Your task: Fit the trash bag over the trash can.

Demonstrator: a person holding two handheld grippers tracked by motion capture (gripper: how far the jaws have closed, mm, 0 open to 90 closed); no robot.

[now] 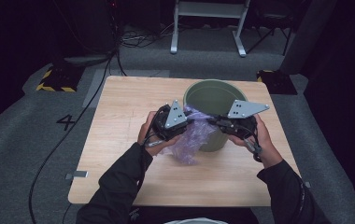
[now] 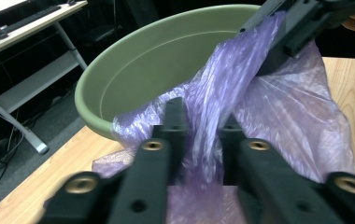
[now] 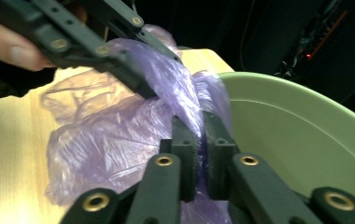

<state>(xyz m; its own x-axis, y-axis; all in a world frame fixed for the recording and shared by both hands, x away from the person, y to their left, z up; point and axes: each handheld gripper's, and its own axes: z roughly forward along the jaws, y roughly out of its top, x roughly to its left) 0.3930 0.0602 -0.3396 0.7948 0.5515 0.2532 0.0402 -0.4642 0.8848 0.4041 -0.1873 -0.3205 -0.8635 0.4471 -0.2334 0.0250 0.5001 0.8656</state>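
A thin purple plastic bag hangs crumpled over the near rim of a green round bin on the wooden table. My left gripper is shut on a fold of the bag at the bin's near left. The left gripper view has its jaws pinching the film in front of the bin. My right gripper is shut on the same bag just to the right, above the rim. Its jaws clamp a purple ridge next to the bin. The two grippers are close together.
The table has bare wood at the left and front. Beyond it on the grey floor stand a white frame, a black-and-yellow striped block and trailing cables. A desk stands behind the bin.
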